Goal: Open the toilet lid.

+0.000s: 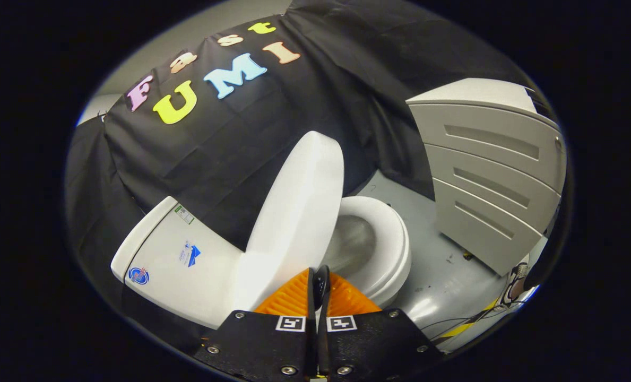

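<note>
The white toilet lid (299, 212) stands raised off the seat, tilted back toward the tank (172, 260). The white seat ring (392, 244) and the grey inside of the bowl (352, 241) lie uncovered beside it. My gripper (319, 278) is shut, its two fingers pressed together with nothing between them. The fingertips sit right by the lid's lower edge, close to where the lid meets the seat; whether they touch it I cannot tell.
A grey drawer cabinet (495, 170) stands close beyond the bowl. Between them runs a strip of grey floor (442, 276), with cables and yellow-black tape (461, 330) at its edge. Black cloth (214, 148) hangs behind the toilet.
</note>
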The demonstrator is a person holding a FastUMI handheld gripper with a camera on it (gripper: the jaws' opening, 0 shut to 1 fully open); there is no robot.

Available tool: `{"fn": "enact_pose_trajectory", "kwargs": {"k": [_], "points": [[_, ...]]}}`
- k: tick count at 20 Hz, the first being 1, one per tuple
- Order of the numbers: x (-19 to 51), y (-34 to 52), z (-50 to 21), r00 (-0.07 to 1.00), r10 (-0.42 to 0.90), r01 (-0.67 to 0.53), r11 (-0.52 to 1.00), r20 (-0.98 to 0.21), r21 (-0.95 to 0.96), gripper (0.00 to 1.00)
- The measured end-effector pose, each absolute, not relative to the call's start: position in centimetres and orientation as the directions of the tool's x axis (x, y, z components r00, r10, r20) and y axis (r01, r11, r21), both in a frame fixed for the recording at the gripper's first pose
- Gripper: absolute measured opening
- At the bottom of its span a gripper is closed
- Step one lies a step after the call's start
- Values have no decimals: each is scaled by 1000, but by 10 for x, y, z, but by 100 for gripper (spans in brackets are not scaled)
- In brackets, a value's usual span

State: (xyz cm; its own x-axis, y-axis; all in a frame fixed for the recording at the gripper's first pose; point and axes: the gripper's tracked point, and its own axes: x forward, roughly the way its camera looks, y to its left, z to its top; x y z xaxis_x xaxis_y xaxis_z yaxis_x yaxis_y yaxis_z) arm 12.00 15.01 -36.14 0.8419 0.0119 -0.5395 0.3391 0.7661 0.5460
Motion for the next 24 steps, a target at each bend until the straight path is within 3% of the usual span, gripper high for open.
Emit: {"fn": "enact_pose_trajectory", "kwargs": {"k": [24], "points": [[130,183,-304,872,-64,261,900,-485,350,0]]}}
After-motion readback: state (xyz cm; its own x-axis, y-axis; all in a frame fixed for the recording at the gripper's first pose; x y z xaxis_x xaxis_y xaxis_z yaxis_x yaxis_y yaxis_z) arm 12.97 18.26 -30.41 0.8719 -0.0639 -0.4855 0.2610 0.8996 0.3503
